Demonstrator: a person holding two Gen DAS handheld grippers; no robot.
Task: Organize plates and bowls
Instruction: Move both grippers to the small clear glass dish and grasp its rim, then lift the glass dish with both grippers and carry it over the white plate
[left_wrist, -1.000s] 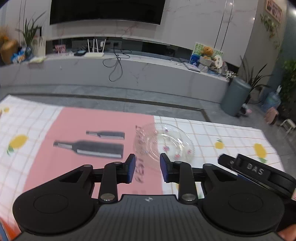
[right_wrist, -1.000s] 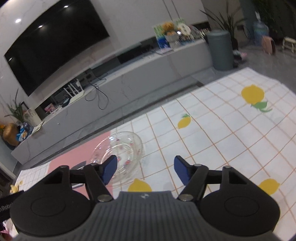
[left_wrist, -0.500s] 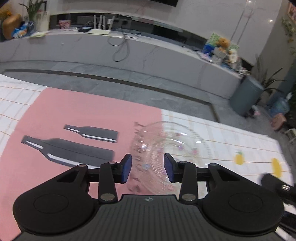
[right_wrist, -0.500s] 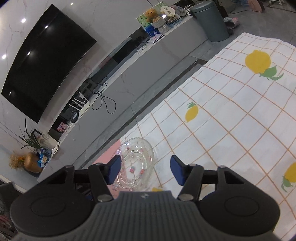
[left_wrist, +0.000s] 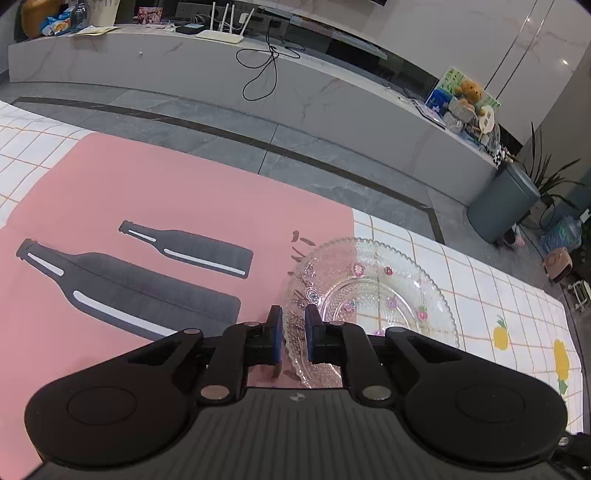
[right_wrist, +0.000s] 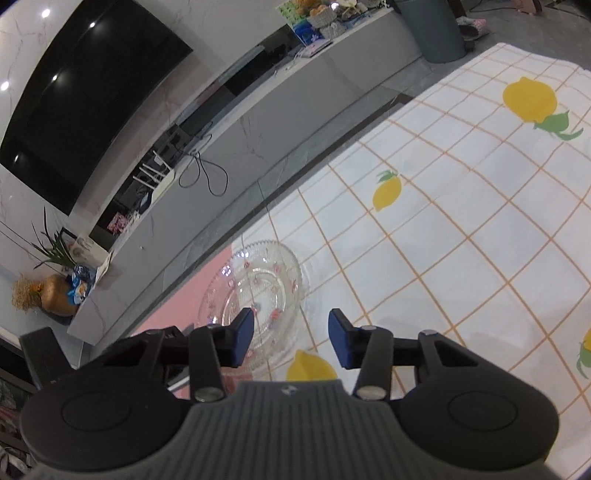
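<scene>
A clear glass plate (left_wrist: 373, 295) with a beaded scalloped rim and small pink flowers lies on the tablecloth, across the edge of the pink mat. My left gripper (left_wrist: 293, 330) has its blue pads closed on the plate's near left rim. In the right wrist view the same plate (right_wrist: 255, 291) lies ahead and to the left. My right gripper (right_wrist: 291, 334) is open and empty, above the cloth, with its left finger over the plate's near edge.
A pink mat (left_wrist: 155, 206) printed with two dark bottle shapes covers the table's left part. A white grid cloth with lemon prints (right_wrist: 461, 221) covers the right part. Past the table's far edge are the grey floor and a low TV cabinet (left_wrist: 295, 92).
My left gripper moved forward and down onto the plate's rim and its jaws closed from wide apart to a narrow gap on the rim. My right gripper tilted and drew back, still open.
</scene>
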